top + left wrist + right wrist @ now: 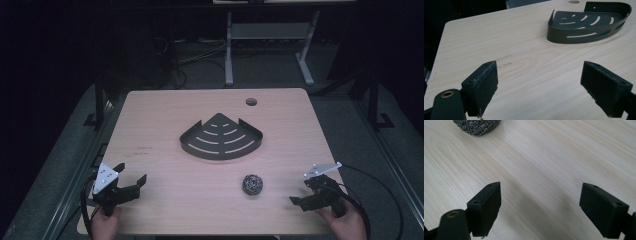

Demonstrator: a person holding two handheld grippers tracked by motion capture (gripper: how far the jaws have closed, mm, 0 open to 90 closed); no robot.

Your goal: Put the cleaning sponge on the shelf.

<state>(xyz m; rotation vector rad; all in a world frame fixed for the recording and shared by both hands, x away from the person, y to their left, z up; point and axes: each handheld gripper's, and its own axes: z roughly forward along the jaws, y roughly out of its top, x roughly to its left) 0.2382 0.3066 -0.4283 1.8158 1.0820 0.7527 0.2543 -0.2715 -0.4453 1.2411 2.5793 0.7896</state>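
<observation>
A black slotted corner basket (221, 137) lies in the middle of the wooden table (165, 115); the left gripper view has the basket (586, 23) at the top right. A steel wool ball (253, 184) sits in front of it, toward the right, and its edge (476, 126) shows at the top left of the right gripper view. My left gripper (131, 174) rests open near the front left corner, jaws wide apart over bare wood (539, 82). My right gripper (302, 193) stands open near the front right, right of the ball, nothing between its jaws (540, 207).
A round cable hole (251, 102) is cut in the table near its far edge. Beyond the table stand desk legs (229, 47) and cables on a dark floor. Metal rails run along both sides of the table.
</observation>
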